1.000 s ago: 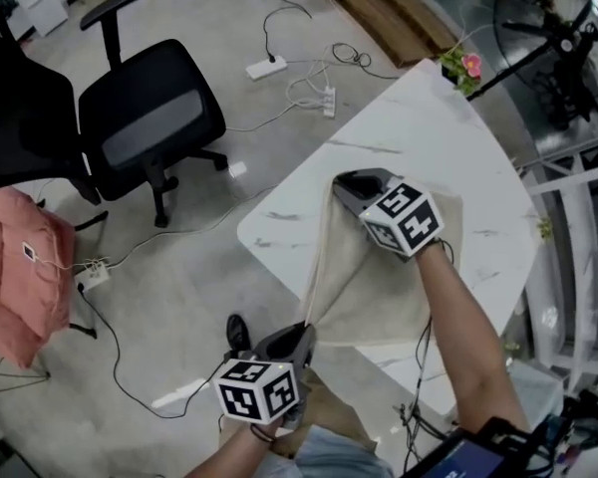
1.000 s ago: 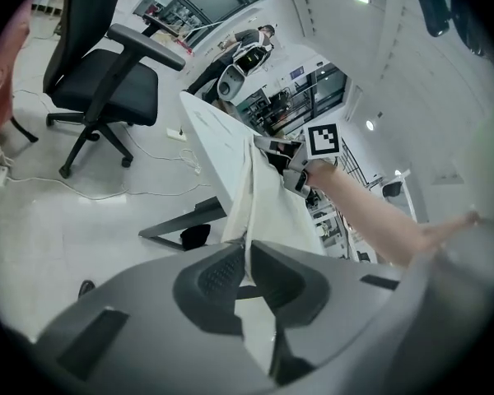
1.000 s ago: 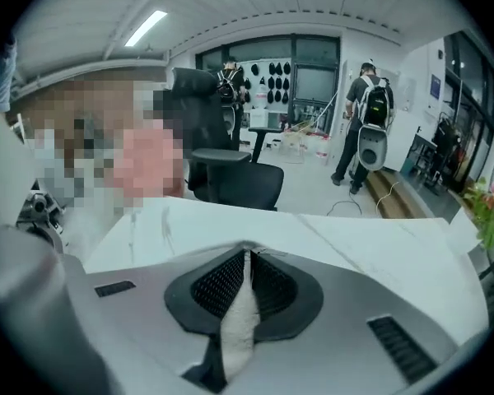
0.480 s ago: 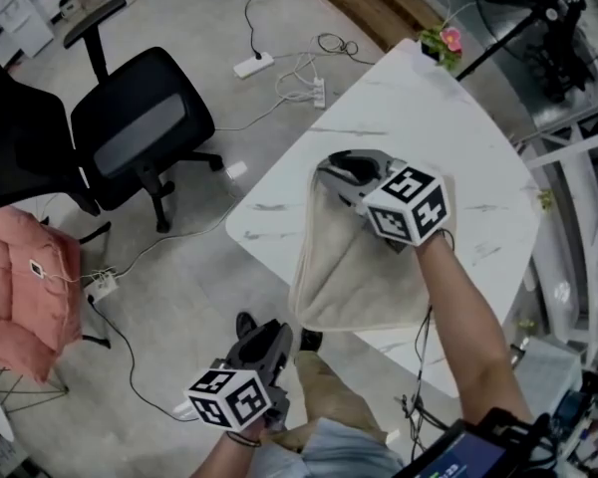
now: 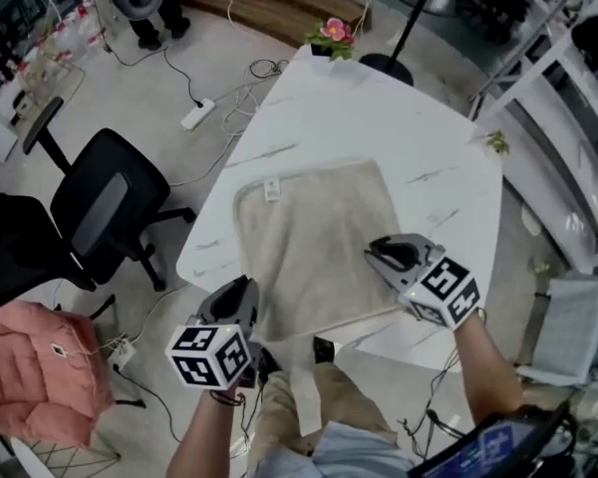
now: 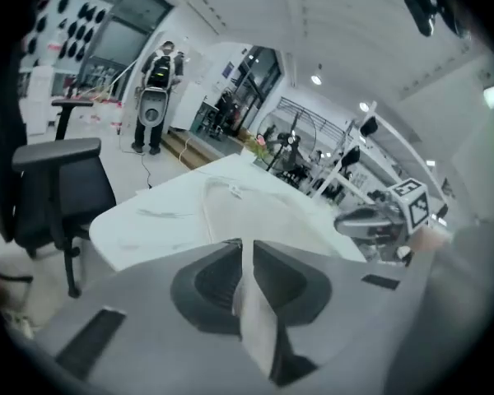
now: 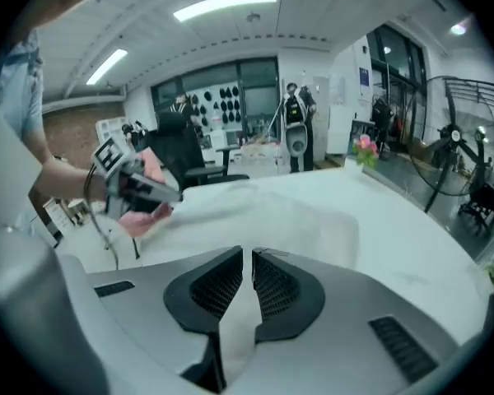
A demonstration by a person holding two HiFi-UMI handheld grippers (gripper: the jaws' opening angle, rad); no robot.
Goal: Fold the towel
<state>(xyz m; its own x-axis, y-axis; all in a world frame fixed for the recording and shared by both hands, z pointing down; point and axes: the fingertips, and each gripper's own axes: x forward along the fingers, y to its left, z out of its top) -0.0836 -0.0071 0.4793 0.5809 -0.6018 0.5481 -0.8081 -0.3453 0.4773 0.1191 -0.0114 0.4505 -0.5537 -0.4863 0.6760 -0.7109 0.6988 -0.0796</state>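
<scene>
A beige towel (image 5: 314,237) lies spread flat on the white marble table (image 5: 379,118), with a small label at its far left corner. My left gripper (image 5: 241,292) is at the towel's near left corner. Its jaws are closing, and a strip of cloth is pinched between them in the left gripper view (image 6: 247,253). At the near right corner, my right gripper (image 5: 374,254) is closing too, with towel edge caught between its pads (image 7: 249,262). Each gripper shows in the other's view: the right gripper (image 6: 358,219) and the left gripper (image 7: 160,192).
A black office chair (image 5: 105,207) stands left of the table, with a pink garment (image 5: 30,366) nearer. A flower pot (image 5: 331,36) sits on the table's far corner. A power strip and cables (image 5: 201,115) lie on the floor. White shelving (image 5: 568,88) lines the right.
The towel, bunched and hanging off the table edge before, now lies flat. The right gripper came back from the far side to the near right corner. The left gripper rose to the near left corner.
</scene>
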